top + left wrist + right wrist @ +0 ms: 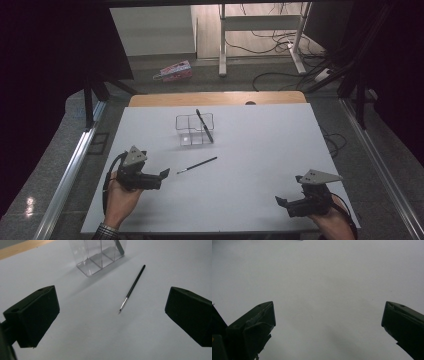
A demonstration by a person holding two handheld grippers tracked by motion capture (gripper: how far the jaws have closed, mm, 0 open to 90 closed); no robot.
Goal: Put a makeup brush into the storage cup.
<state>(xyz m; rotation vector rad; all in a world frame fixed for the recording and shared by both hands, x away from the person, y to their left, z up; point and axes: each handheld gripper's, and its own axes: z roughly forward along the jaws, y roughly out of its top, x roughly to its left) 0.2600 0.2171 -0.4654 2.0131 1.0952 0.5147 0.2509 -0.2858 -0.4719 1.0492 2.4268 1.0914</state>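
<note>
Left gripper (162, 175) sits low at the near left of the table (260, 200), jaws spread wide and holding nothing, aimed toward the middle. Just beyond it lies the brush (197, 165), flat on the white top, bristle end nearest the gripper, handle angling away toward the organizer (194, 129). From the left gripper view the brush (132, 288) runs straight ahead between the jaws, well short of contact. The clear organizer stands farther back with a pen (204, 125) already leaning in it. To do this well, I'd say bring the jaws down across the black handle, not the tip, square to its length, so it doesn't roll or pivot. Far right, the right gripper (281, 202) rests near the table's front edge, jaws also wide open and empty, well apart from everything.
</note>
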